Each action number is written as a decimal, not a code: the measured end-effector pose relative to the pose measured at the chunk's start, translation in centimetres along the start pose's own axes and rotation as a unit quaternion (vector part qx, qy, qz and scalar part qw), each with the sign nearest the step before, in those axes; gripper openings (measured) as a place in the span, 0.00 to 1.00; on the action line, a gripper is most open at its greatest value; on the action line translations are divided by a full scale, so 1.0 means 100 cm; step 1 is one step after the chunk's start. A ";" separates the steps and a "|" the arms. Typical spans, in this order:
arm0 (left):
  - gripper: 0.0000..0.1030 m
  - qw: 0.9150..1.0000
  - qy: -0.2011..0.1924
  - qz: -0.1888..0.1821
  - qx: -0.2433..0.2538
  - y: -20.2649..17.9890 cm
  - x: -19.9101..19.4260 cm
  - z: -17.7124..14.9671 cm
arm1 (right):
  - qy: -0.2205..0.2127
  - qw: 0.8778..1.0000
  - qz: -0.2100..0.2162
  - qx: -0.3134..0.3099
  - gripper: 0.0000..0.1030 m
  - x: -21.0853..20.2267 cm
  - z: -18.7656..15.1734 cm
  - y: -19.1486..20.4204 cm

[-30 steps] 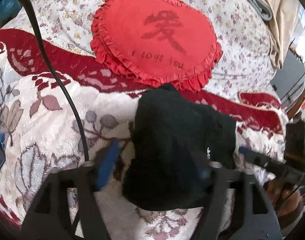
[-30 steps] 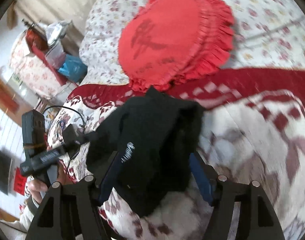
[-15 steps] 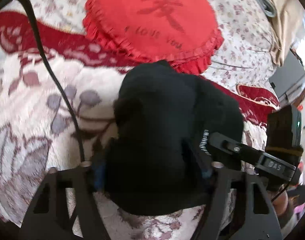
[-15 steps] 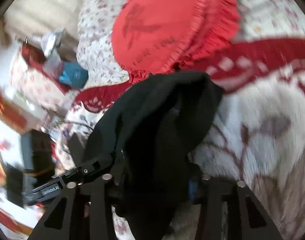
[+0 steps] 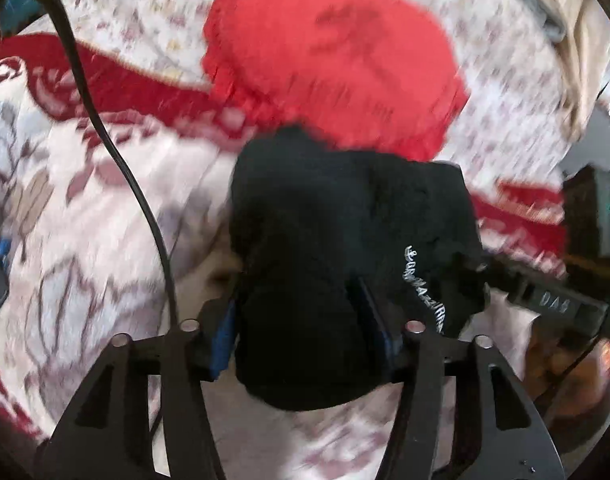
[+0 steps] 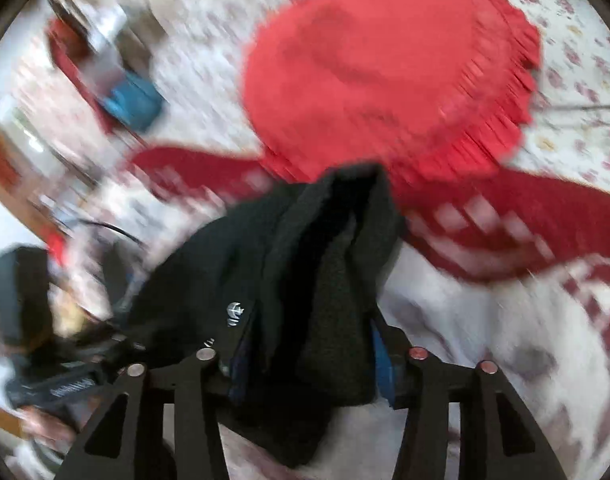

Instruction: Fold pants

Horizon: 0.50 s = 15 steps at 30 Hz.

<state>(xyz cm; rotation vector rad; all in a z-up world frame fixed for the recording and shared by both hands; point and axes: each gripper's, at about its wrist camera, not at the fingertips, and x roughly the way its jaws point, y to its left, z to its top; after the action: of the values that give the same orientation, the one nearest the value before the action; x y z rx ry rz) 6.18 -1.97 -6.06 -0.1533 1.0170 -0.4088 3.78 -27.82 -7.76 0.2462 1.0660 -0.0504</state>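
The black pants (image 5: 337, 232) lie as a thick folded bundle on the blanket, with white lettering on one edge. My left gripper (image 5: 301, 332) is shut on the bundle's near end, its blue pads (image 5: 223, 340) pressed into the fabric. In the right wrist view the same pants (image 6: 313, 280) hang bunched between the fingers of my right gripper (image 6: 309, 360). Its jaws are opening, and the blue pads (image 6: 381, 360) still touch the cloth on both sides. The right gripper's body (image 5: 553, 300) shows at the bundle's right edge, with a hand under it.
A red heart-shaped cushion (image 5: 333, 64) lies just beyond the pants on a floral bedspread (image 5: 145, 8). A red and white blanket (image 5: 85, 208) covers the near bed. A black cable (image 5: 117, 152) runs across it at left. A blue bag (image 6: 133, 100) sits off the bed.
Both grippers stood open around the pants, then closed on them. The bundle has bunched up taller between the fingers. The right gripper has come in against the pants' side.
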 end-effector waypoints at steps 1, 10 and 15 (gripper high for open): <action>0.59 1.000 -0.006 0.001 0.007 0.001 -0.003 -0.004 | 0.001 1.000 -0.006 0.003 0.48 -0.003 -0.004 -0.003; 0.59 0.996 -0.062 0.042 0.044 -0.012 -0.038 0.021 | -0.085 0.996 0.031 -0.016 0.48 -0.048 0.029 0.018; 0.59 0.996 -0.040 0.069 0.040 -0.013 -0.006 0.029 | -0.052 0.998 0.017 -0.034 0.40 -0.005 0.039 0.032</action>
<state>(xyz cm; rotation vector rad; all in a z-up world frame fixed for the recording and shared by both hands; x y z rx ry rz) 8.00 -3.13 -3.62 -0.0276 0.9247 -0.3148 7.45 -25.60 -4.96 0.1987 0.9589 0.0045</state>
